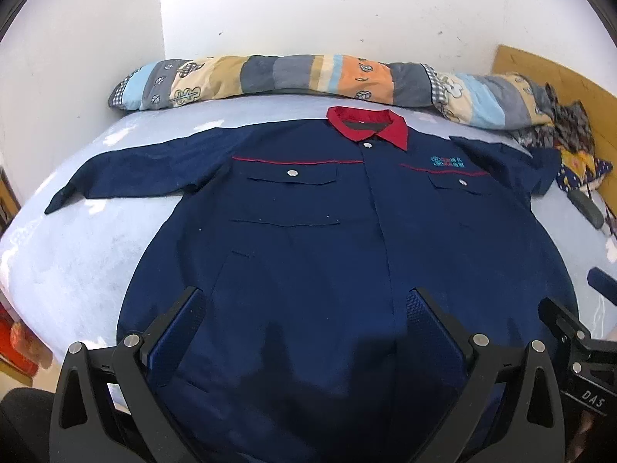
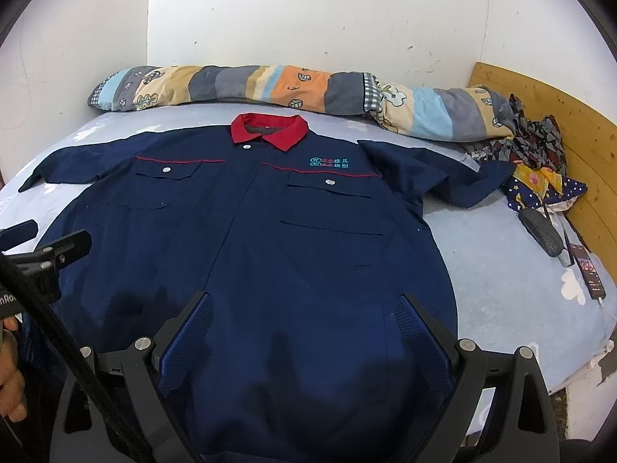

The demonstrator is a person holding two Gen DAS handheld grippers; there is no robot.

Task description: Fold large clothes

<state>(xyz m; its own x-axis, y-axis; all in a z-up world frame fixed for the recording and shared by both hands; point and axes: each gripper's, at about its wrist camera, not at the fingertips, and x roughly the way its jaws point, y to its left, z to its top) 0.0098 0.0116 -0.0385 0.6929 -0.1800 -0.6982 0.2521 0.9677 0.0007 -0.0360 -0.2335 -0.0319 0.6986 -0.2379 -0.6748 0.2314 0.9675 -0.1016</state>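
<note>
A large navy work jacket [image 1: 308,239] [image 2: 270,239] with a red collar [image 1: 368,123] [image 2: 269,130] lies flat and face up on the bed, both sleeves spread out to the sides. My left gripper [image 1: 304,308] hovers open above the jacket's lower hem, nothing between its fingers. My right gripper [image 2: 304,312] is open too, over the lower right part of the jacket. The right gripper's body shows at the right edge of the left wrist view. A hand [image 2: 11,362] holds the left gripper at the left edge of the right wrist view.
The bed has a pale blue sheet [image 1: 85,254] [image 2: 513,293]. A rolled patchwork quilt [image 1: 270,77] [image 2: 270,85] lies along the wall behind the collar. Crumpled patterned cloth [image 2: 540,162], a dark case [image 2: 541,231] and a phone [image 2: 588,270] lie at the right by a wooden headboard [image 2: 559,115].
</note>
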